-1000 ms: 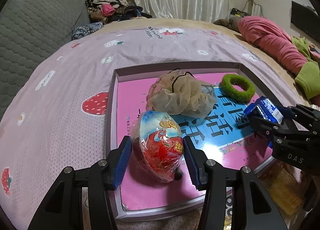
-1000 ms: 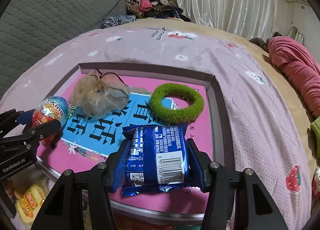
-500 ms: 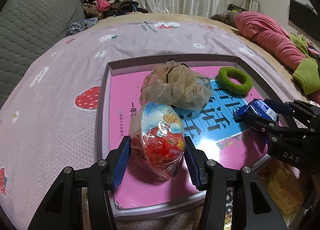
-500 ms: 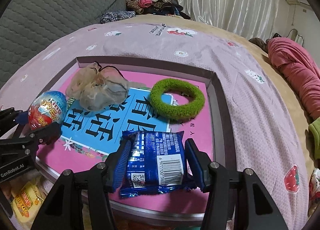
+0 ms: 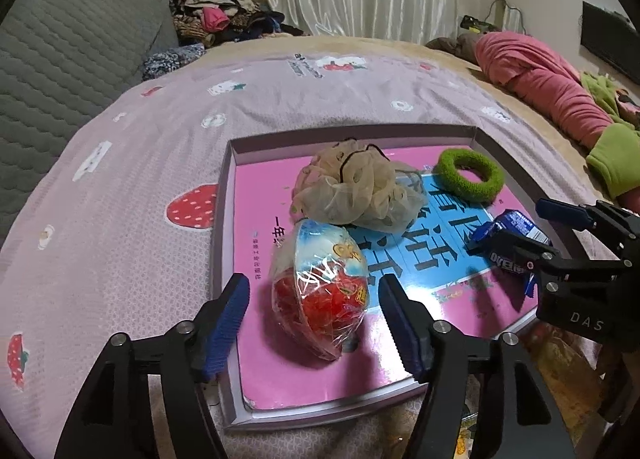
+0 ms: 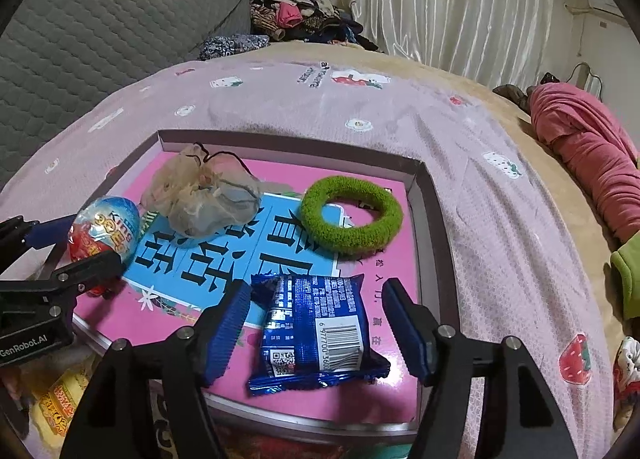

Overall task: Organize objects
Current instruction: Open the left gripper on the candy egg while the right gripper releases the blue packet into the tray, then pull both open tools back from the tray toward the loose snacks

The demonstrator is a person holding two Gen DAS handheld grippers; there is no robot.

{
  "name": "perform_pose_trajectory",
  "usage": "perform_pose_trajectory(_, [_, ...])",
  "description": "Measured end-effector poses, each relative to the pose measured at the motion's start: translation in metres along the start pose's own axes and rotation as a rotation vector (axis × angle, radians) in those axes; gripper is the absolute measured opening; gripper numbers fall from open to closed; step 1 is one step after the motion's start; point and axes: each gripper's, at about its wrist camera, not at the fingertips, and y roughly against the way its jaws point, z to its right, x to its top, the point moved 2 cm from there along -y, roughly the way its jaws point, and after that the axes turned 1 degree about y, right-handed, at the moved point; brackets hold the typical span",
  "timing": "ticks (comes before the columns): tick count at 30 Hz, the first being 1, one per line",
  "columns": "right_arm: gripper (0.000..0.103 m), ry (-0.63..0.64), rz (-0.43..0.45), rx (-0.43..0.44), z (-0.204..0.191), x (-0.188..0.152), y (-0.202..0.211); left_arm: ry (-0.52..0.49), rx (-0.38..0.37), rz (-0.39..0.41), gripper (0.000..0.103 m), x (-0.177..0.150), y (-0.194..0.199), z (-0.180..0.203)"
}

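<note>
Shallow grey-rimmed box (image 5: 224, 195) sitting on a pink strawberry bedspread (image 5: 120, 187), pink and blue printed sheet lining the bottom. Left gripper (image 5: 314, 313) spread wide, pads clear on both sides of a foil-wrapped toy egg (image 5: 320, 291) lying on the near left part of the box floor. Right gripper (image 6: 312, 321) also wide open around a blue snack packet (image 6: 316, 333) lying flat, barcode up, near the front edge. Just behind the egg, touching or nearly so: a crumpled beige mesh scrunchie (image 5: 356, 191). Fuzzy green hair ring (image 6: 351, 215) further back toward the right wall, apart from the packet. Yellow wrapper (image 6: 54, 405) outside the box, down by the front left corner.
</note>
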Motion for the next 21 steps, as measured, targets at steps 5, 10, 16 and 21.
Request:
perform_pose_trajectory(5, [0.071, 0.003, 0.016, -0.011, 0.0, 0.002, 0.006, 0.006, 0.0, 0.009, 0.075, 0.002, 0.007, -0.003])
perform_pose_trajectory(10, [0.074, -0.01, 0.053, -0.017, 0.003, 0.006, 0.018, 0.004, 0.043, 0.04, 0.079, 0.004, 0.019, -0.005])
perform_pose_trajectory(16, [0.079, -0.004, 0.106, -0.031, 0.001, 0.013, 0.038, 0.017, 0.055, 0.075, 0.083, 0.008, 0.038, -0.011])
perform_pose_trajectory(21, [0.084, -0.005, 0.149, -0.042, -0.001, 0.018, 0.056, 0.024, 0.085, 0.097, 0.088, 0.011, 0.052, -0.011])
